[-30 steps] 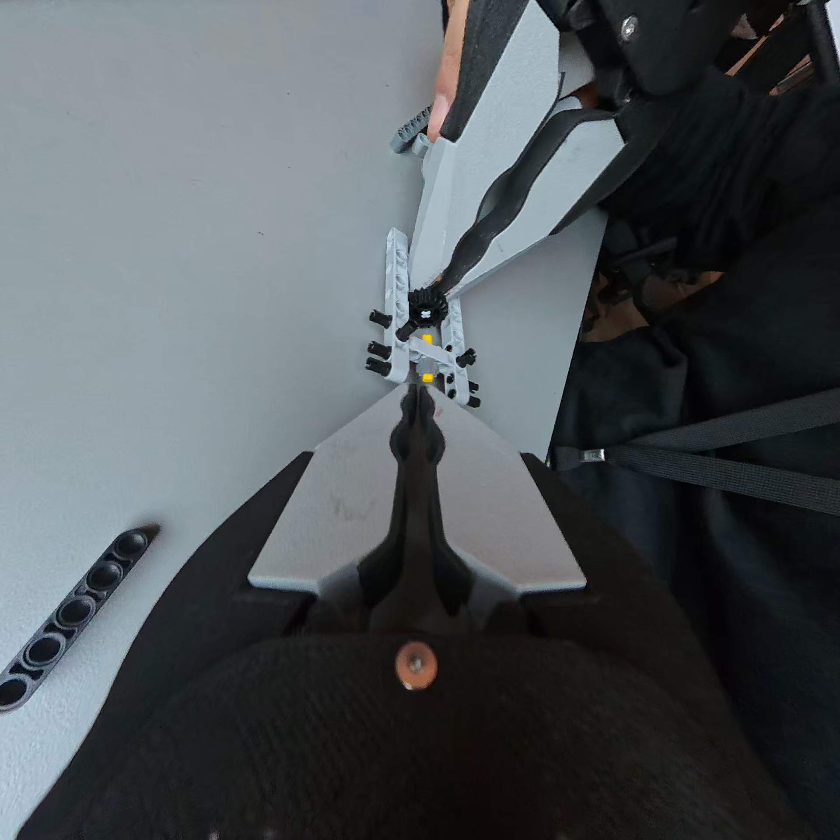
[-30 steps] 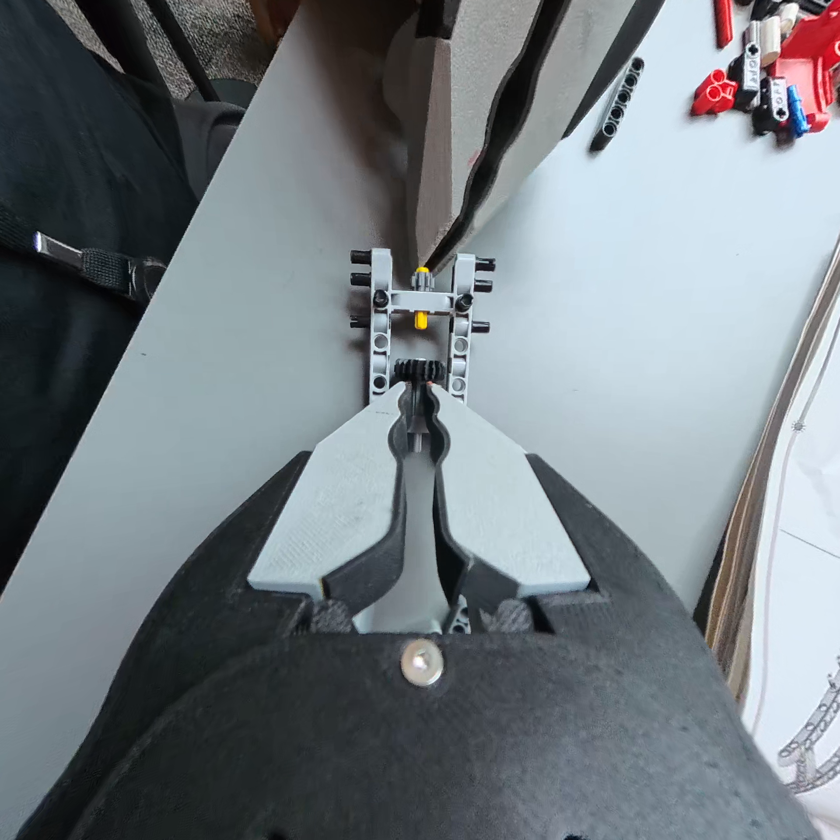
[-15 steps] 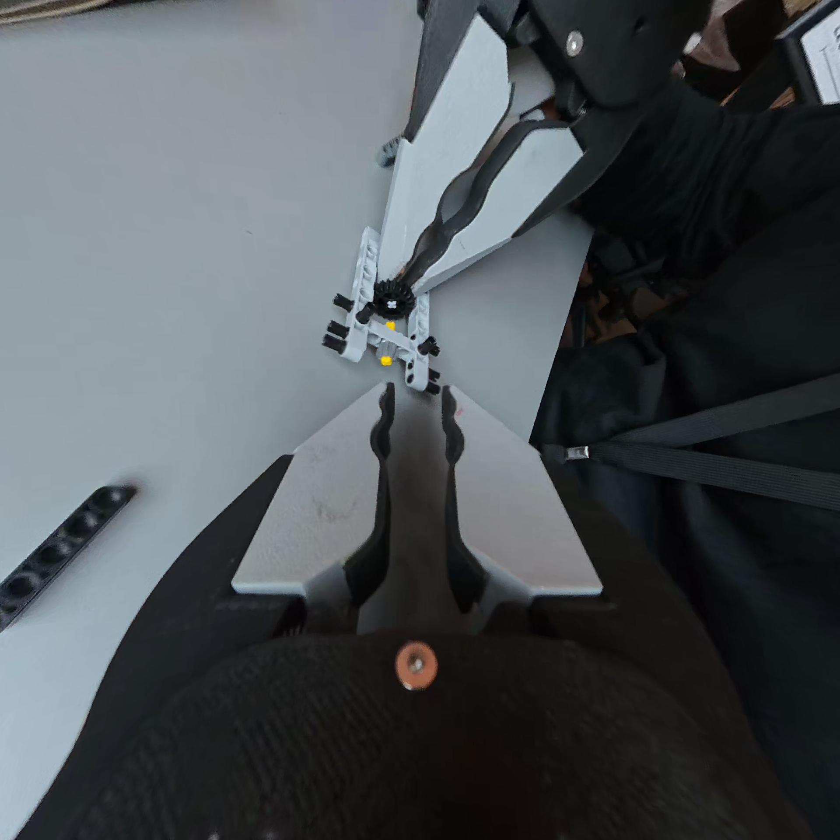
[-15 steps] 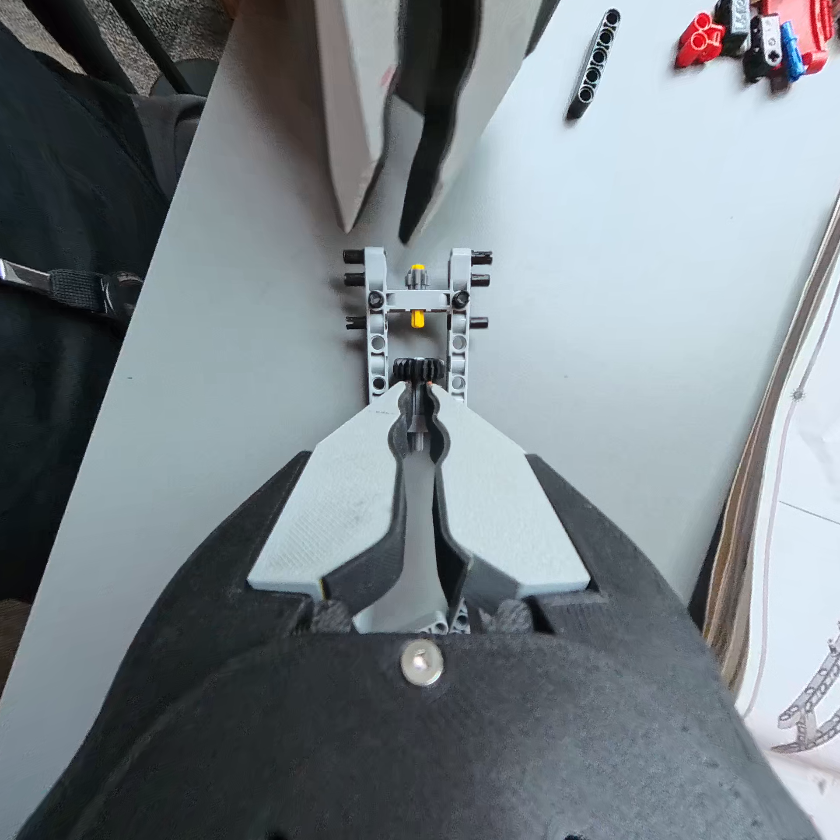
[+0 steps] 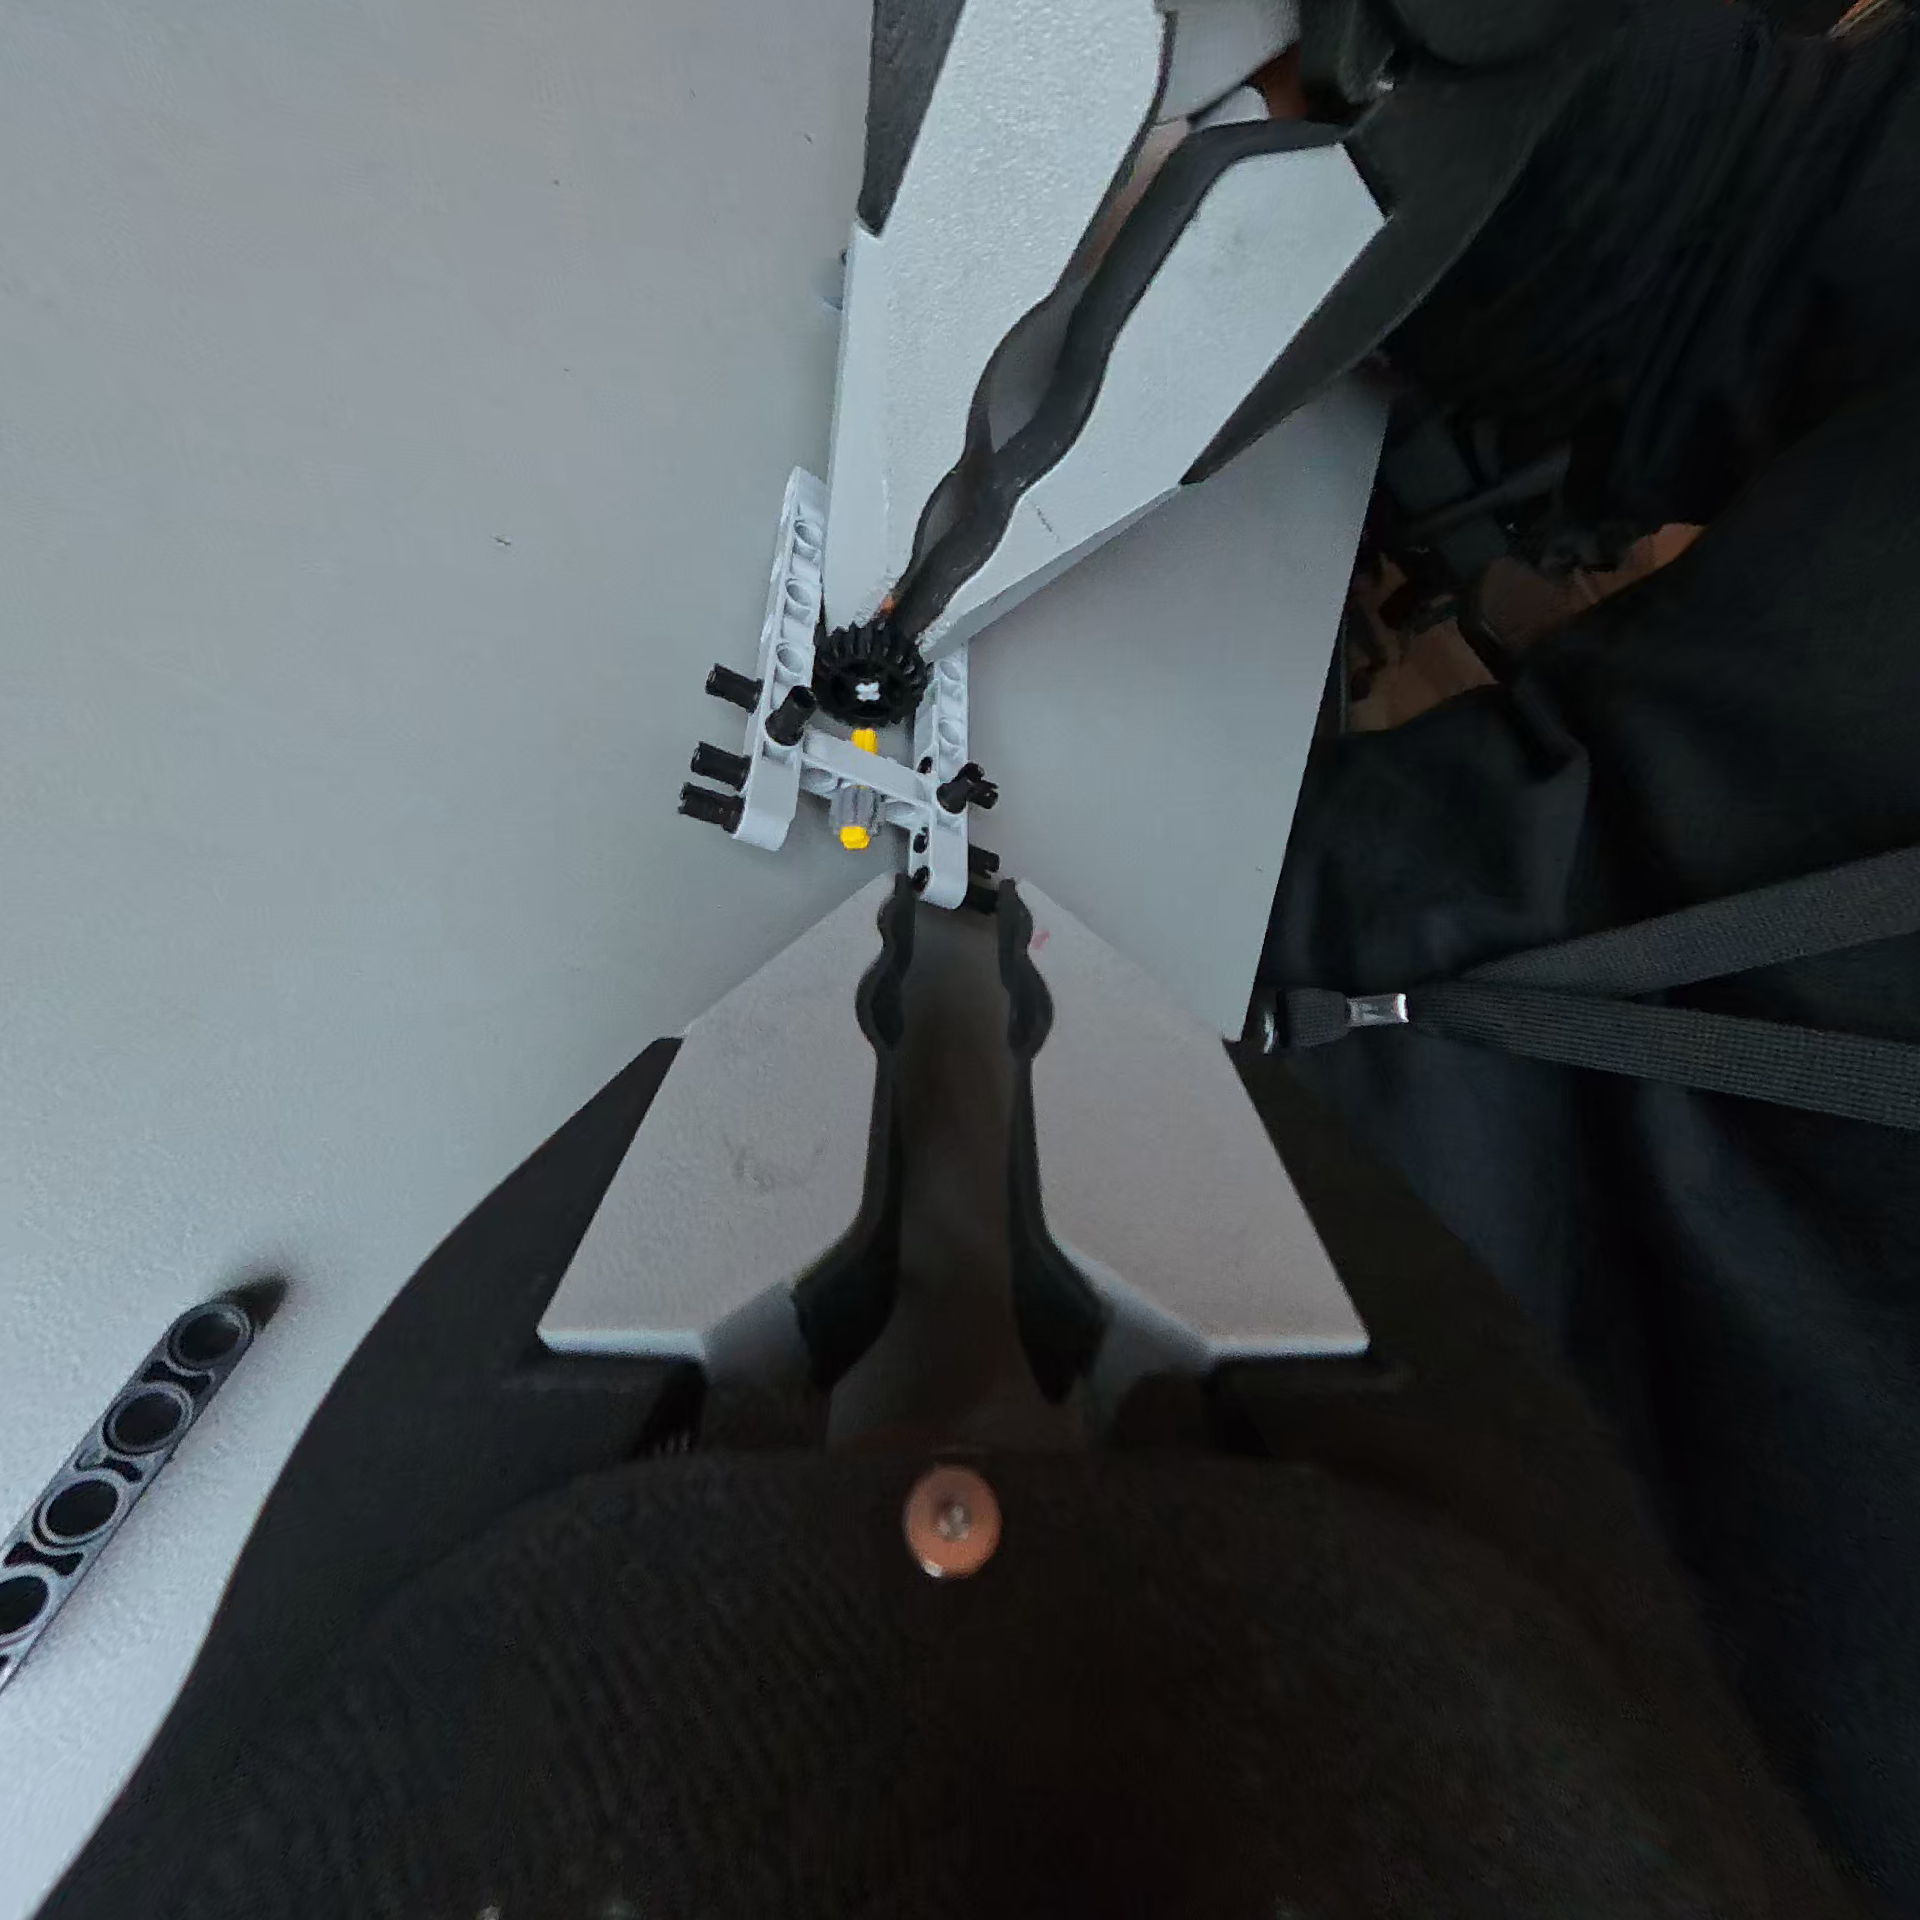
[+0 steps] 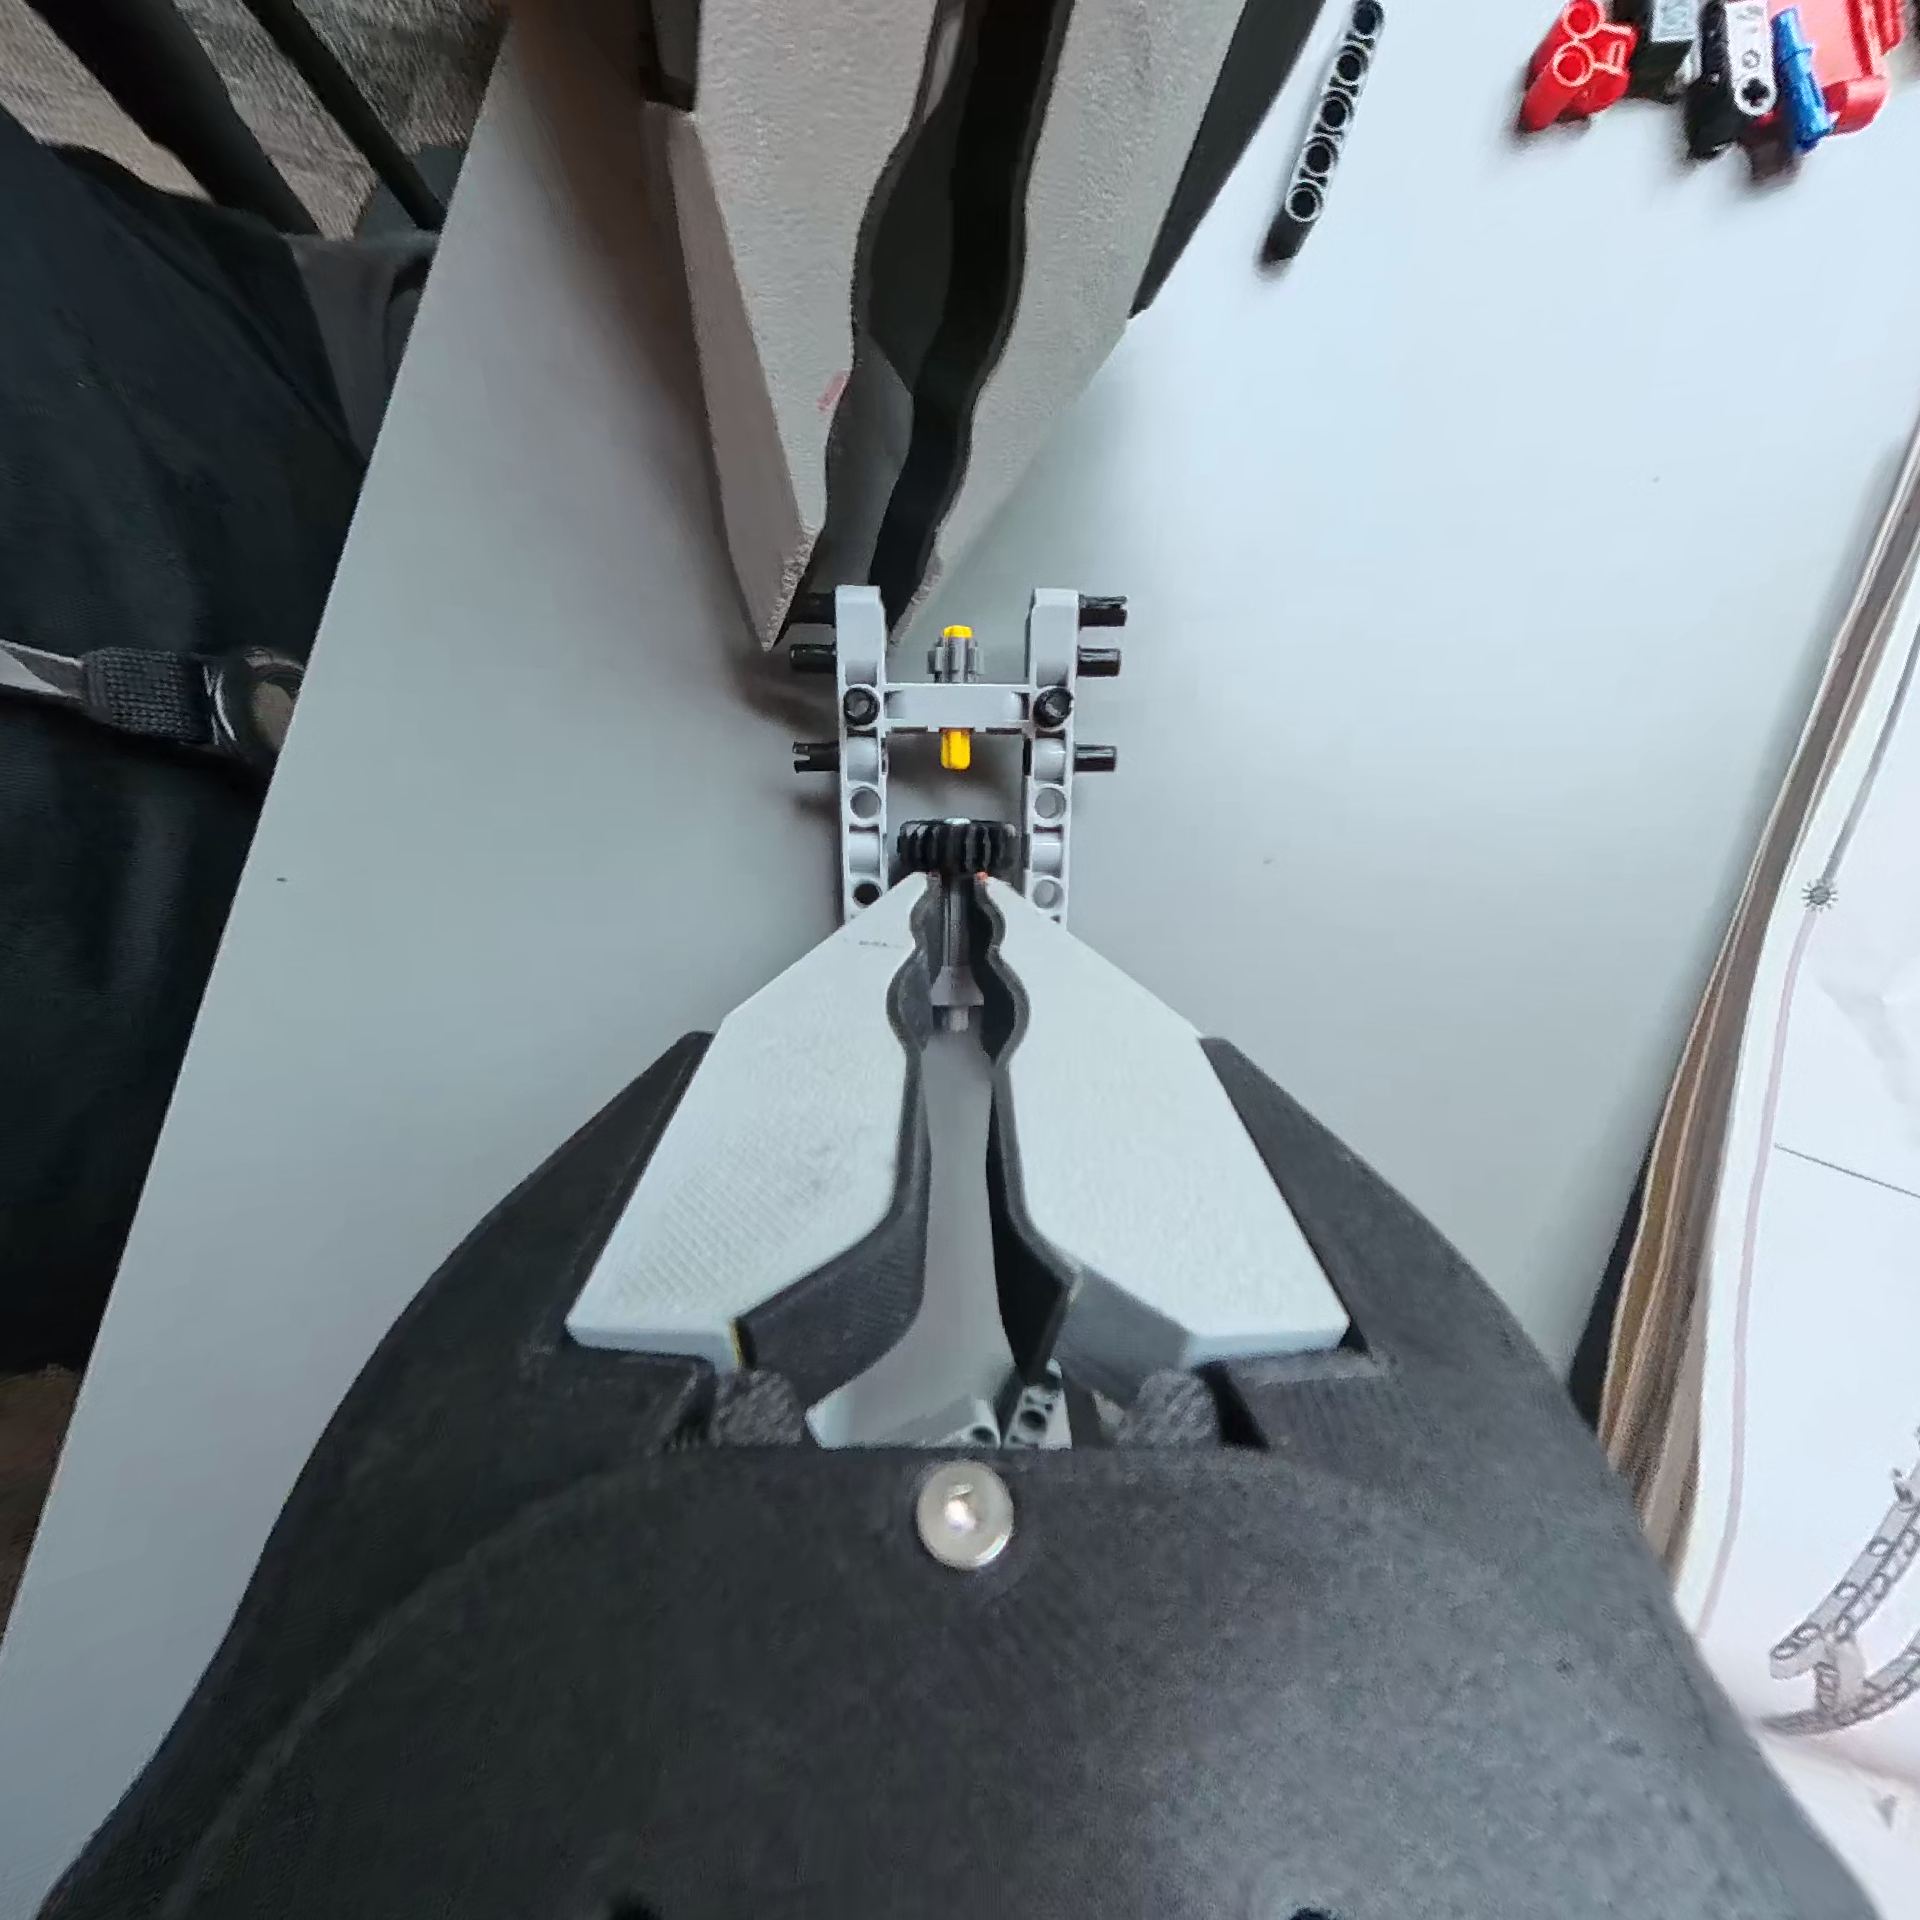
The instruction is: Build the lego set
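Left wrist view: the left gripper (image 5: 951, 902) has let go and come back, jaws spread around a beam end of the grey frame (image 5: 857, 748) near the desk (image 5: 312, 520) edge. The right gripper (image 6: 954, 899) still pinches the black gear (image 6: 948, 844) axle, so regripping likely comes next.

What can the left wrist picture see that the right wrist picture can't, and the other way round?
Only the left wrist view shows the black toothed gear's flat face with its pale cross-shaped hole. Only the right wrist view shows the pile of red, black and blue loose pieces and the white printed sheet. Both show the light grey beam frame with black pins, the black holed beam, the open left tongs, and the right tongs shut on the gear's axle.
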`<state>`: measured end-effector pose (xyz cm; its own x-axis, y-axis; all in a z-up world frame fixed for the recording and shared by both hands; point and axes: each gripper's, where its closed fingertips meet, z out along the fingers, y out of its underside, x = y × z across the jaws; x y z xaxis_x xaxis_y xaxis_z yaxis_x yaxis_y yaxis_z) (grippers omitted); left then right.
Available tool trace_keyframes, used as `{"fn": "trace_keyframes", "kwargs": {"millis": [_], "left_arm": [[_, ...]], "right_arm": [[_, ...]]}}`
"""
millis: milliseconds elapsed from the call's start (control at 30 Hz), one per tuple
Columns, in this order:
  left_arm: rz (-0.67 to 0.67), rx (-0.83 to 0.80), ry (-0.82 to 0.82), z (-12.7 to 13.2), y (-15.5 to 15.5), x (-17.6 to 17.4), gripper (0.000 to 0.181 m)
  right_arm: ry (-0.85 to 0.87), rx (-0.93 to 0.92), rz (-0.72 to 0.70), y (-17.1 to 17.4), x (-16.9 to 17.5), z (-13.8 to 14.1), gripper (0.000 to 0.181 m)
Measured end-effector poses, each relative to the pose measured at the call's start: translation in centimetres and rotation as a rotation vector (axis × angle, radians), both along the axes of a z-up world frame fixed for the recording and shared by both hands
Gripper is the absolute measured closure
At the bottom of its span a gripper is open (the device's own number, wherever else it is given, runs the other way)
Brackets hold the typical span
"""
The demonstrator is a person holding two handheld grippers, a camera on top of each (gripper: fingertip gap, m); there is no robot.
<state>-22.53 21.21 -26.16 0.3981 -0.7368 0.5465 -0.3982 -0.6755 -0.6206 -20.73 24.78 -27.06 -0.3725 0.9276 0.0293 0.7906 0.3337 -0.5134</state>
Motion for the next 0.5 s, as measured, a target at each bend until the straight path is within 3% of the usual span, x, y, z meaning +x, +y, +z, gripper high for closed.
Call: {"fn": "trace_keyframes", "kwargs": {"millis": [233,500], "left_arm": [[-0.029,-0.019,-0.025,0.16,-0.09,-0.09,0.167],[-0.049,-0.058,-0.044,0.17,-0.26,-0.07,0.169]], "right_arm": [[0.061,-0.021,-0.008,0.01,-0.41,0.16,0.180],[0.135,0.282,0.160,0.35,-0.62,0.75,0.180]]}}
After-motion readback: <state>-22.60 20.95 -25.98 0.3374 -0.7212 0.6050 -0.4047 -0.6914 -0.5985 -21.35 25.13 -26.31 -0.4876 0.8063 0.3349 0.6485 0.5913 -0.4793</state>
